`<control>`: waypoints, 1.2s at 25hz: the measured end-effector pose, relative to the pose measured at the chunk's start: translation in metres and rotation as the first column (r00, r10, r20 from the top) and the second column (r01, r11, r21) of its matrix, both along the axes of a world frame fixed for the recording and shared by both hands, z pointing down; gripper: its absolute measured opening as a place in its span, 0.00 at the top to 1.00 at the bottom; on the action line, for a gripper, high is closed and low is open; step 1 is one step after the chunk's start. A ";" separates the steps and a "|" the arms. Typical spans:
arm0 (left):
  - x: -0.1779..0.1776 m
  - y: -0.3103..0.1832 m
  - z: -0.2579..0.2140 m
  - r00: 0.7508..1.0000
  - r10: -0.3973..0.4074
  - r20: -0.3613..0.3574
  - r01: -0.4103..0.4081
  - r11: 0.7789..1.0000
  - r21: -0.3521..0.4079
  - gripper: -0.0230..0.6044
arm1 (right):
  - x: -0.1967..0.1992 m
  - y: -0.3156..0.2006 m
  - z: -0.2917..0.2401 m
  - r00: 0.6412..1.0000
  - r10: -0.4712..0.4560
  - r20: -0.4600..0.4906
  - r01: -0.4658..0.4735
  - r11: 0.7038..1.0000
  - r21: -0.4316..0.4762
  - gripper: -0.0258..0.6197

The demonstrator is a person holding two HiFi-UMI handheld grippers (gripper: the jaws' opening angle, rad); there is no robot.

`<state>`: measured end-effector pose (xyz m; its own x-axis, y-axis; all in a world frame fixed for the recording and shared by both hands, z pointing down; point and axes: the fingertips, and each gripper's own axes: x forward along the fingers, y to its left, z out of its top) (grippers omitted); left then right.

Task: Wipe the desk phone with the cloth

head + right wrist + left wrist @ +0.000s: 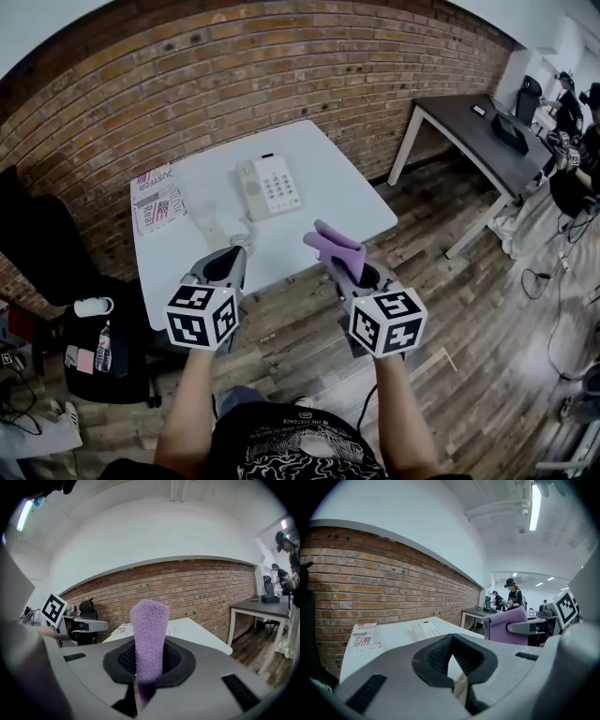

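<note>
Right gripper view: your right gripper (147,662) squeezes the fuzzy purple cloth (149,625), left gripper (451,660) jaws together, so rub the white desk phone (270,186) softly.

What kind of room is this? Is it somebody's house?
Probably an office, not a house. There is a desk phone on a white table, a dark desk farther along the brick wall, and people working in the background.

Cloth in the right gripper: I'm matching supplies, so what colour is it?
The cloth is purple, clearest in the right gripper view.
</note>
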<state>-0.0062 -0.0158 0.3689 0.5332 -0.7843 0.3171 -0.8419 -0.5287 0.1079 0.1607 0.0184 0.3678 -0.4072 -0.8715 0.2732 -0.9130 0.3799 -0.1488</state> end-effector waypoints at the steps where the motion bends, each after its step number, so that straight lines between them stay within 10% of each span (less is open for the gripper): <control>1: 0.001 -0.001 0.002 1.000 -0.008 0.000 0.008 1.000 -0.004 0.95 | 0.001 -0.004 0.001 1.000 -0.010 -0.002 0.010 1.000 0.000 0.89; 30: -0.024 -0.220 0.038 0.993 -0.116 0.001 0.116 0.990 -0.075 0.95 | -0.009 -0.259 0.024 0.992 -0.114 -0.057 0.110 0.992 -0.068 0.89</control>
